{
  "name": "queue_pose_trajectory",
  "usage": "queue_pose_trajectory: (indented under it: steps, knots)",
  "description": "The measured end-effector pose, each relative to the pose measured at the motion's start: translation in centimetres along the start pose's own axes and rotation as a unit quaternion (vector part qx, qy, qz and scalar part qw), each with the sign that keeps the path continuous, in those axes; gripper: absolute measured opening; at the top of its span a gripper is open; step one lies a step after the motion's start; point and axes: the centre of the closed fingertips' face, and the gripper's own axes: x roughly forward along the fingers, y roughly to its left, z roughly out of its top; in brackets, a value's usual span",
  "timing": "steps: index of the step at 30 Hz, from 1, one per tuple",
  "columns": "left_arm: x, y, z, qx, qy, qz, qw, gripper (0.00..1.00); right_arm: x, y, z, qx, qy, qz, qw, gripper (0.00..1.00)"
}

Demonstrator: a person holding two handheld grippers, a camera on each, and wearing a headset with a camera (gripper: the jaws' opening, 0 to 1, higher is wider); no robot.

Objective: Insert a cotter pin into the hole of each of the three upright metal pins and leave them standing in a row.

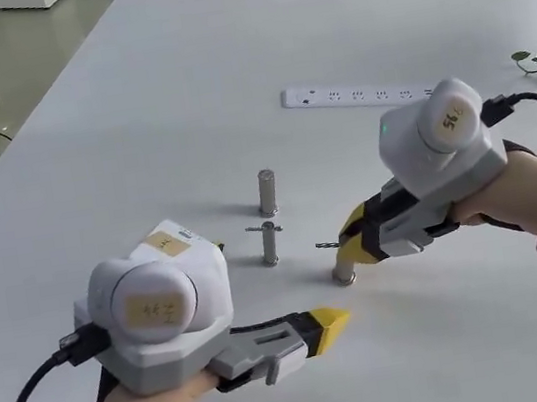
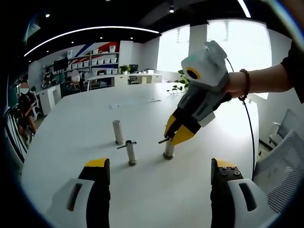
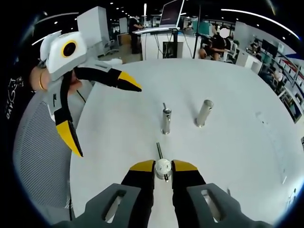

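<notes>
Over metal pin [image 1: 343,274], right gripper [image 1: 349,247] slants down gripping cotter pin [image 1: 326,245].

On the table [image 1: 134,110] three pins stand in a row: far pin [image 1: 267,192], middle pin [image 1: 270,244] before it, near pin [image 1: 344,273] rightward, with the cotter pin [image 1: 326,245] at its top in the right gripper [image 1: 351,246]; power strip [image 1: 359,94] behind, left gripper [image 1: 327,324] in front

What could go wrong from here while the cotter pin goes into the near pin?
The near pin stands unsupported, the open left gripper apart from it, so a sideways push from the right gripper holding the cotter pin could topple it. Falling, it might knock the middle pin close beside it.
</notes>
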Motion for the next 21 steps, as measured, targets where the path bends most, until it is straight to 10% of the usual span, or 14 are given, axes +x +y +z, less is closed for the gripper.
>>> queue_pose_trajectory:
  steps: [21]
  knots:
    - [0.3,-0.2,0.3,-0.022,-0.013,-0.011,0.9996,0.99,0.2,-2.1,0.6,0.011,-0.001,-0.011,0.9999,0.08]
